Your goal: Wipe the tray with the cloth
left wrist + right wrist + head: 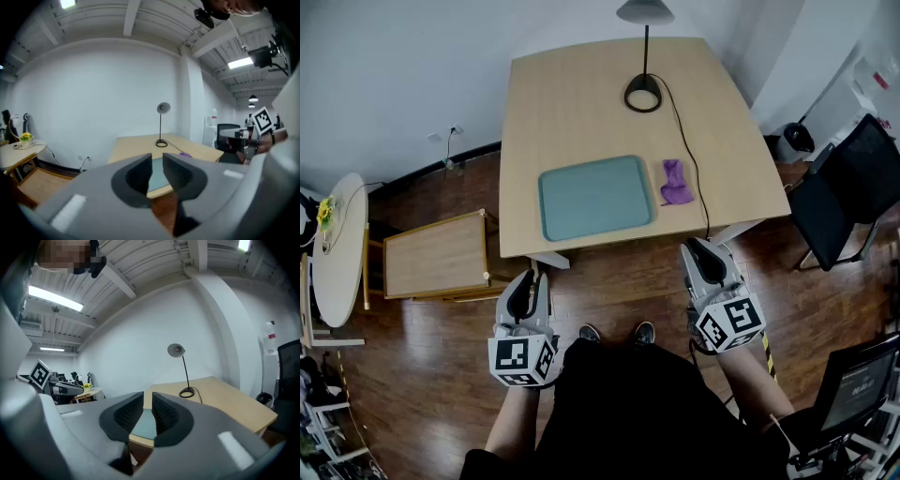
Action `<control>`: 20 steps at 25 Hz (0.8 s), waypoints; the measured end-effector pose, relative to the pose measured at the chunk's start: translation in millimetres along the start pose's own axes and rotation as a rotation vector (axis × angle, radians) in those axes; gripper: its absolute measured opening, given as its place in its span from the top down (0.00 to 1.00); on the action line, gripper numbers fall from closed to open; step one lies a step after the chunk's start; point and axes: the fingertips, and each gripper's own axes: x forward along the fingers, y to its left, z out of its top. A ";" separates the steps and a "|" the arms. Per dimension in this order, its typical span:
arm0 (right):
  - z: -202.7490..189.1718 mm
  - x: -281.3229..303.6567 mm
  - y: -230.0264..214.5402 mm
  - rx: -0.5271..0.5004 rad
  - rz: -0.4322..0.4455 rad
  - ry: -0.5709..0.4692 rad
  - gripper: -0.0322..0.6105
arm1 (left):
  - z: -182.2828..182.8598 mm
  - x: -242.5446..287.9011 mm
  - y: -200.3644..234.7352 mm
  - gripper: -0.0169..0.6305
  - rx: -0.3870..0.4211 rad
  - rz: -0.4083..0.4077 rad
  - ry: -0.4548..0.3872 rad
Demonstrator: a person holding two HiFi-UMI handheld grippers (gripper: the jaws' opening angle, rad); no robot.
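Both grippers are held low in front of the body, one in each hand, jaws pointing fwd. The L gripper [528, 274] is on the left, a bit lower & closer to the body than the R gripper [701, 247]. Each has a marker cube at its back end, by the wrist: L cube [523, 360], R cube [729, 323]. The L forearm [508, 427] is bare & comes up almost straight. The R forearm [752, 375] is bare too & leans in from the right. Hands are hidden behind the cubes. L jaws: small gap, nothing btwn them. R jaws: thin gap, nothing btwn them.
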 end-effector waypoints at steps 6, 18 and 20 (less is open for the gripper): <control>-35.3 26.9 -49.2 0.008 -0.092 0.098 0.81 | -47.3 51.0 51.7 0.77 -0.131 0.004 0.154; -111.0 132.9 -157.2 0.059 -0.384 0.389 0.71 | -163.9 203.9 139.4 0.71 -0.278 -0.115 0.545; -127.1 143.4 -179.5 0.061 -0.423 0.455 0.68 | -174.6 222.4 139.7 0.71 -0.256 -0.138 0.602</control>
